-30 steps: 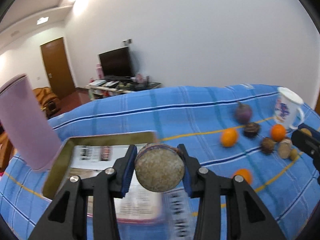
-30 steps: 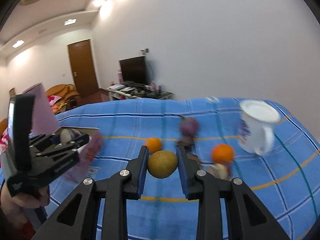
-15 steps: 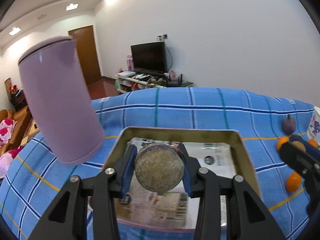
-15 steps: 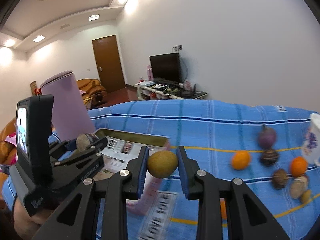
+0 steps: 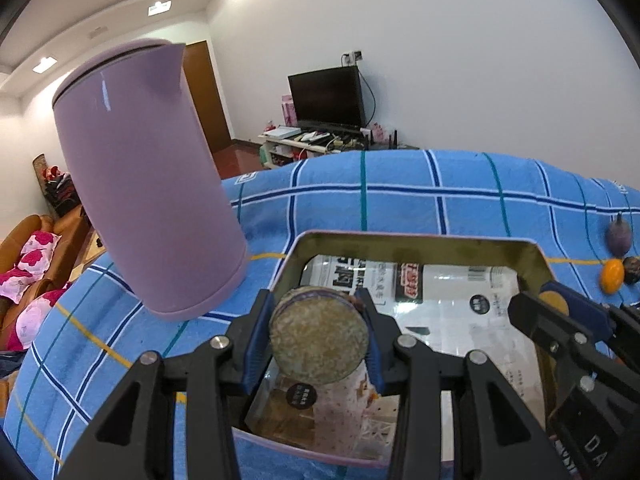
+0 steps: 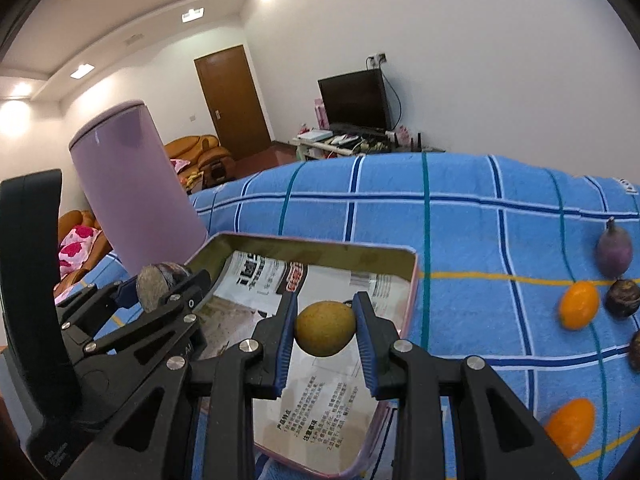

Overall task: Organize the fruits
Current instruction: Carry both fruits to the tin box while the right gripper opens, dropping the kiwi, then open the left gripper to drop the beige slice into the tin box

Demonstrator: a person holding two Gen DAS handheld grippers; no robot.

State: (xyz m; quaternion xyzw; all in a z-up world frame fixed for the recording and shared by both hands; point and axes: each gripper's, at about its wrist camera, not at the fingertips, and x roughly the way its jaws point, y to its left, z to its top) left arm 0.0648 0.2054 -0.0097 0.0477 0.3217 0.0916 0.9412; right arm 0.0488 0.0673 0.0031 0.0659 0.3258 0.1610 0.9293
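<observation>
The left claw [image 5: 320, 336] is clenched on a halved fruit [image 5: 319, 339], its flat speckled cut face turned toward the camera, and hangs over the near left part of the tin tray [image 5: 420, 240]. The right claw [image 6: 326, 330] grasps a small yellow-brown fruit [image 6: 325, 328] across its middle, above the tray's printed paper lining [image 6: 320, 408]. The tray lies on the blue checked cloth [image 6: 480, 220] covering the counter, just right of a tall lilac jug [image 5: 148, 176]. Loose fruits lie to the far right: a purple one [image 6: 615, 250], an orange one [image 6: 578, 305], a dark one [image 6: 621, 298] and a nearer orange one [image 6: 570, 426].

Both held fruits look light and fairly firm; the round one's smooth skin could slip, so a grip across its widest part suits it, while the half is best pinched on its rind, not its soft cut flesh.

The half's rounded back is mostly hidden, the tray's near edge is covered by the claws, and one fruit at the right border is cut off
</observation>
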